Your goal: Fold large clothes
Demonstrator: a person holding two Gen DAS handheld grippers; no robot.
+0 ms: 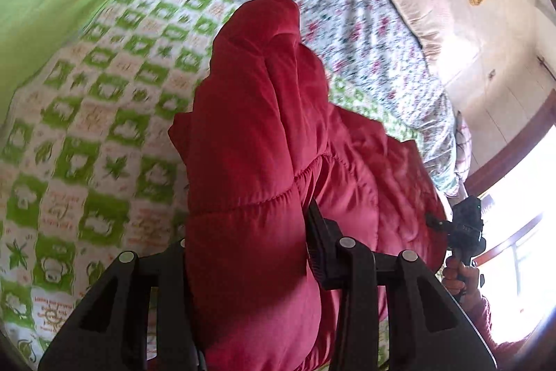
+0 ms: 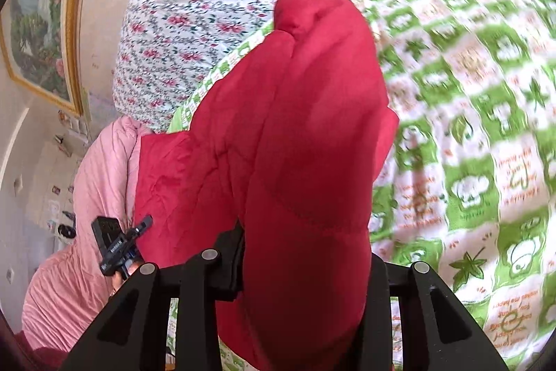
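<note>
**A:** So, left wrist view first: our left gripper (image 1: pixel 250 249) has its fingers clamped on a thick bunch of the padded red quilted jacket (image 1: pixel 250 113), lifted over the green-and-white checked bed cover (image 1: pixel 69 141). The rest of it trails right toward our other hand (image 1: pixel 462 277). We'd guess the fold's only mid-way, nothing laid flat yet.

**B:** Yep, right wrist view matches: right gripper (image 2: pixel 305 266) pinching another wad of the same jacket (image 2: pixel 299 113), hanging over the bed, pink quilt (image 2: pixel 90 197) to the left. Containers? We see none, so nothing to report there.
</note>
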